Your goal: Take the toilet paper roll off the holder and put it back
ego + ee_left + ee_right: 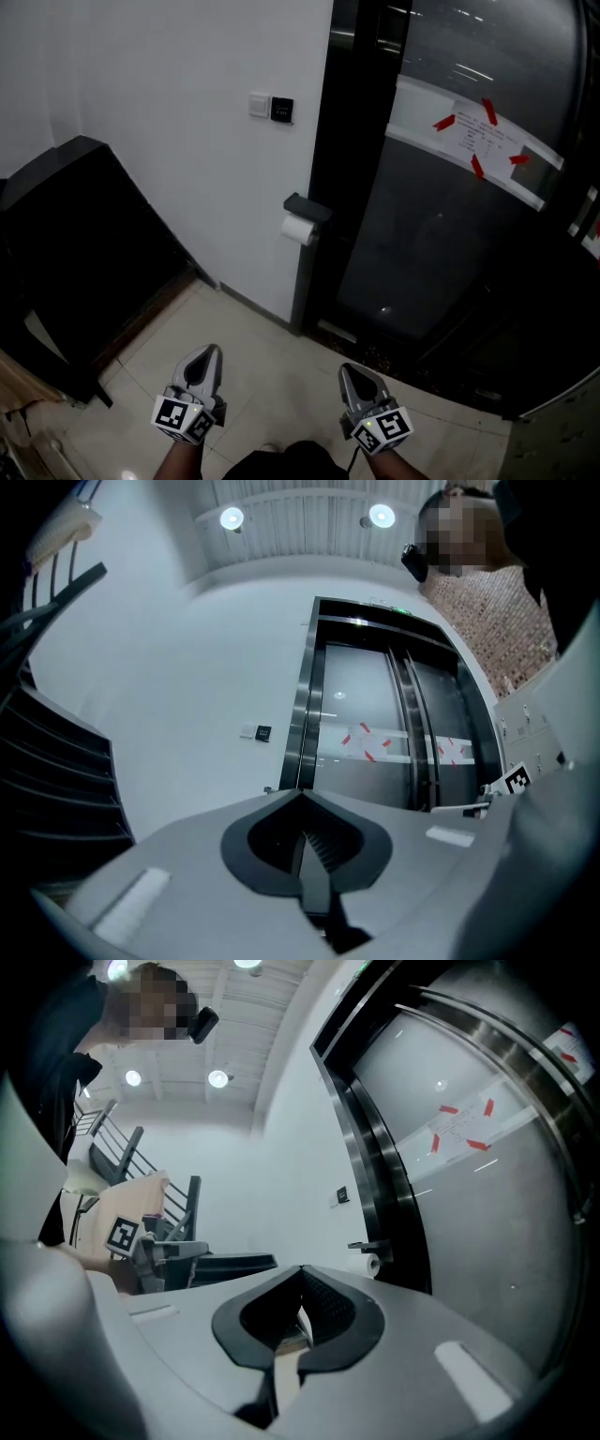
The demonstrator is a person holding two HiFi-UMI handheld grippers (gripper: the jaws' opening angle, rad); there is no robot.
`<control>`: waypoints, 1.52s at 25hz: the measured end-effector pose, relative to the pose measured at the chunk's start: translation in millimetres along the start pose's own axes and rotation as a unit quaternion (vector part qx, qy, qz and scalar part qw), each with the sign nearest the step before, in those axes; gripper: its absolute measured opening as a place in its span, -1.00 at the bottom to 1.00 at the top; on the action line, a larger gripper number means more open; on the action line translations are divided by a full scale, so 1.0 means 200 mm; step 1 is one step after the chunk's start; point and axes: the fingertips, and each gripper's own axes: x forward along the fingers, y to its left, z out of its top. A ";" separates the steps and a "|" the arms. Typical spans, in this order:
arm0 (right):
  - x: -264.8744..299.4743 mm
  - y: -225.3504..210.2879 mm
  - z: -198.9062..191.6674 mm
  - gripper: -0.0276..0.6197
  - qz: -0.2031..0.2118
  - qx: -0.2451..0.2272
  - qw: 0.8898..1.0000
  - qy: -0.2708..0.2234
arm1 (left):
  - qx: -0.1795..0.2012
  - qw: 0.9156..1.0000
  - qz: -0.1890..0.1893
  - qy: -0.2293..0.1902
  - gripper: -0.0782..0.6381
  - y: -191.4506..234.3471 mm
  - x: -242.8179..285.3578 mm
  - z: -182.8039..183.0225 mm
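Head view. Toilet paper roll (298, 230): on its holder (307, 208), fixed to the dark door frame, near frame centre. Left claw (204, 361): 7 o'clock, over the tiled floor (281, 375), well apart from the roll. Right claw (361, 380): 5 o'clock, likewise apart. Wall switch (271, 108): 11 o'clock of the roll.

Left gripper view. Left claw (302, 799): jaws together, nothing between them. Glass door (375, 742): 12 o'clock.

Right gripper view. Right claw (302, 1274): jaws together, empty. Roll (371, 1263) under holder (368, 1246): 2 o'clock of the jaw tips, far off.
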 end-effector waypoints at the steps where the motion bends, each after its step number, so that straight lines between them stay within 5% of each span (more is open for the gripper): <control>1: 0.02 -0.01 -0.01 -0.87 0.000 0.002 1.000 0.000 | -0.002 1.000 -0.004 -0.008 -0.78 0.01 0.03 0.01; 24: 0.77 -1.06 0.17 -0.87 0.028 0.005 0.999 -0.038 | 0.059 0.998 0.009 -0.003 -0.78 -0.10 1.23 -0.13; 31: 0.91 -1.28 0.15 -0.87 0.058 0.009 0.998 -0.019 | 0.067 0.996 0.061 -0.011 -0.78 -0.09 1.42 -0.20; 38: 0.98 -1.43 0.11 -0.87 0.059 0.019 0.998 -0.005 | 0.071 0.995 0.063 0.010 -0.78 -0.11 1.56 -0.30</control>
